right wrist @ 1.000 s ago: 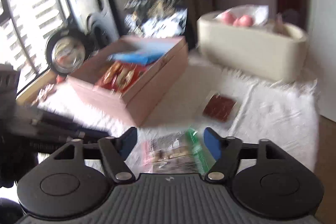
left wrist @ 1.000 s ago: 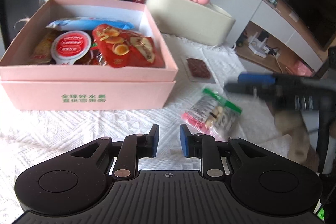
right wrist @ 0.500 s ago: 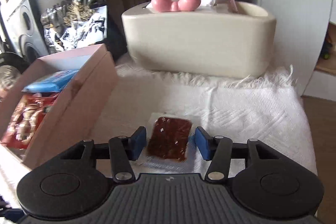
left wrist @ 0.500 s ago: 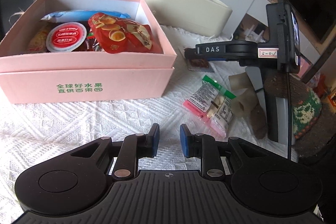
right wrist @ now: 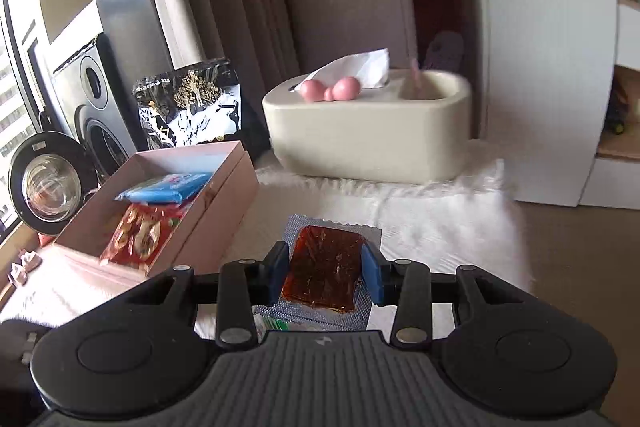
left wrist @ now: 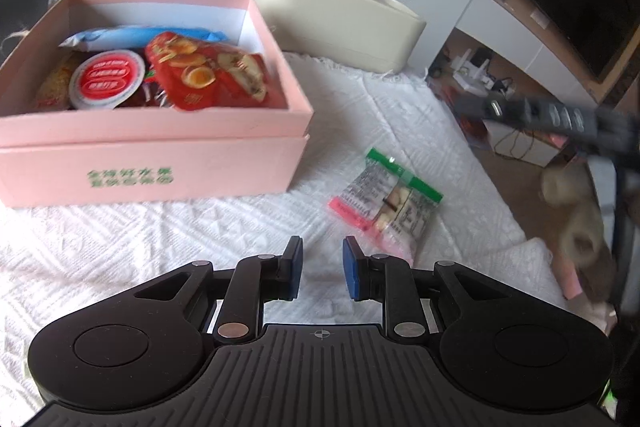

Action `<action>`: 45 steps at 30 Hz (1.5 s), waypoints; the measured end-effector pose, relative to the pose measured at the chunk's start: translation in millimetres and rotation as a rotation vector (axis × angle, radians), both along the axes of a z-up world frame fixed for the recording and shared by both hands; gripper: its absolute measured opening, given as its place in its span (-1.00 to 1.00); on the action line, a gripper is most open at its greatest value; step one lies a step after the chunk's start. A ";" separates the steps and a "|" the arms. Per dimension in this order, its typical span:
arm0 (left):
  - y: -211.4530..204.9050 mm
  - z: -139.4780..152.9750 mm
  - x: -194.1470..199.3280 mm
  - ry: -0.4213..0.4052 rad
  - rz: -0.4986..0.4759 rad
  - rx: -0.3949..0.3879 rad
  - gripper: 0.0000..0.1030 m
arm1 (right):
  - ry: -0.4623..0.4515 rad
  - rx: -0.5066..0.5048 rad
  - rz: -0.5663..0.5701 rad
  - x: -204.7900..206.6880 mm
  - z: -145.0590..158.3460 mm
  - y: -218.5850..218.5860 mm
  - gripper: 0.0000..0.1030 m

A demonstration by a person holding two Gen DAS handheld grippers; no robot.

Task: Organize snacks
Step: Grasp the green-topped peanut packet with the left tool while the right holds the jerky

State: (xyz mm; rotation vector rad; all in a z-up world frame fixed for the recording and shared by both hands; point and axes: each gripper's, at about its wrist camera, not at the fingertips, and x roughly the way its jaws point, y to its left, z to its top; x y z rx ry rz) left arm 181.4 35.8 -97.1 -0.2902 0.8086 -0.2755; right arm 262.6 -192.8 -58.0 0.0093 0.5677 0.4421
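Held item: the brown jelly packet (right wrist: 326,269) sat between the blue pads of the right gripper (right wrist: 325,273), jaws closing on its two long sides; it appeared lifted clear of the white cloth (right wrist: 440,227).
Packet axis: long axis ran away from the tool, roughly along the fingers.
Target bearing: the pink box (right wrist: 224,223) lay to the left of the packet and slightly ahead, near wall facing the gripper.
Box room: judged free space along its right side, beside the red snack bag (right wrist: 140,233).
Left gripper (left wrist: 322,267): jaws narrowly apart, nothing between them, over the cloth.
Remaining item: green-topped packet (left wrist: 386,199) lay on the cloth just right of the left gripper, long axis slanting away.
Obstacle: beige tissue holder (right wrist: 368,139) stood behind, well apart from the likely path.
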 end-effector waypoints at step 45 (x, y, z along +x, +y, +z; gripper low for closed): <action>-106.5 12.7 28.5 -0.041 -0.330 0.278 -0.17 | 0.055 -0.057 -0.162 -20.6 -69.6 -39.6 0.17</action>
